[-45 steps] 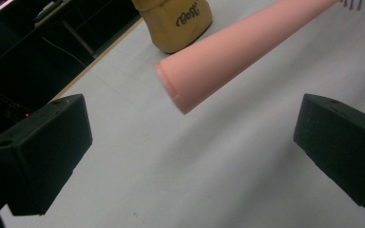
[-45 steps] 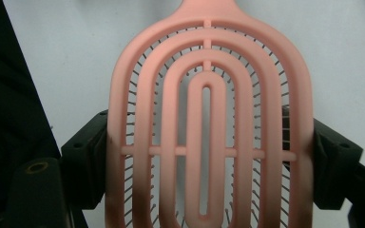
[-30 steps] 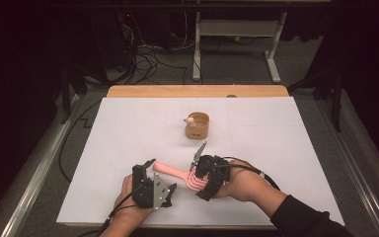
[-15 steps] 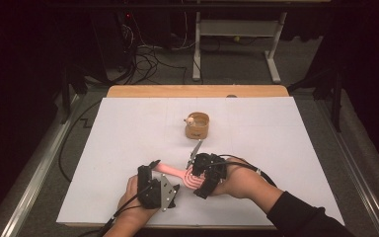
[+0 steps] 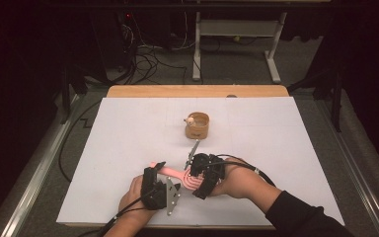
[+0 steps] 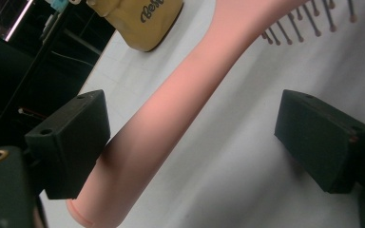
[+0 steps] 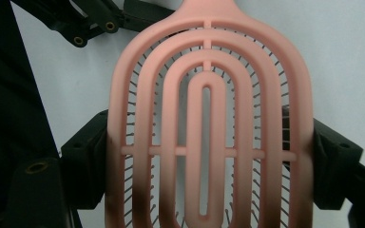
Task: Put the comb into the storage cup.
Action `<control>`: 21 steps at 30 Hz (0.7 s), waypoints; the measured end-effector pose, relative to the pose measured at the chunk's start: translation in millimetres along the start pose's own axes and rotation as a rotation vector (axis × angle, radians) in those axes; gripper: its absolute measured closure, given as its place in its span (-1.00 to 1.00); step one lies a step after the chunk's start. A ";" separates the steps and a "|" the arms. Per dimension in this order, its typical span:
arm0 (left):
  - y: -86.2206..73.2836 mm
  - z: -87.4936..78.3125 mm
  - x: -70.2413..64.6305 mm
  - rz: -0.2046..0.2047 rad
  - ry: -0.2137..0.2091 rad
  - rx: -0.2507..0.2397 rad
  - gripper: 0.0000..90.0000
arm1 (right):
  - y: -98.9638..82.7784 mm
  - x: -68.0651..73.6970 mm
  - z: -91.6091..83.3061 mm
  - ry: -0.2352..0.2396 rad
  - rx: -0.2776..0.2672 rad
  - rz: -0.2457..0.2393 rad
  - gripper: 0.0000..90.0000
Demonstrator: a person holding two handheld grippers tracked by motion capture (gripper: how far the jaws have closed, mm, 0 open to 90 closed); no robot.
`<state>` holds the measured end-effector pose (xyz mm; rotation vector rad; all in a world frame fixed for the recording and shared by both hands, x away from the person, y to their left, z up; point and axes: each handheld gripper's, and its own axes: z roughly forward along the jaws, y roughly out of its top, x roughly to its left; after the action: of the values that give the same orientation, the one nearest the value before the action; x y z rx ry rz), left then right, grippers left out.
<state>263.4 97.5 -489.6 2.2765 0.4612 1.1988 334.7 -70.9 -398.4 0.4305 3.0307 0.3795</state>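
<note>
- Pink hairbrush [image 5: 177, 174] low over the white table sheet [image 5: 128, 133], near edge, centre-left; bristles facing down
- Right gripper [image 5: 201, 174] clamped on the brush head [image 7: 204, 142], one jaw against each long edge, slotted back turned to its camera
- Left gripper [image 5: 159, 175] at the handle [image 6: 171, 104]; jaws spread and just been closing, handle between them, leaning on one pad [image 6: 71, 142], other pad [image 6: 323, 137] well apart from it, so no pinch yet
- Handle running left from the head, end just past the left jaws
- Small wooden cup [image 5: 197, 125] farther off, mid-table, well apart from both hands
- Grey plate [image 5: 171, 195] on top of left gripper, cable trailing toward near edge
</note>
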 end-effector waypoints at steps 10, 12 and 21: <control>0.5 0.9 -3.0 0.036 0.017 -0.007 -0.54 | 2.8 1.8 0.5 -0.002 0.013 0.005 -0.54; 0.8 0.8 -4.1 0.046 0.015 -0.008 -0.49 | 3.1 1.9 1.3 -0.004 0.016 0.001 -0.54; 2.5 -1.6 -8.1 0.104 0.008 -0.028 -0.26 | 6.0 2.6 3.5 -0.001 0.034 0.012 -0.54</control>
<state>257.8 91.7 -492.6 2.2973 0.3308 1.2576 334.1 -63.7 -400.3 0.4510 3.0388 0.3291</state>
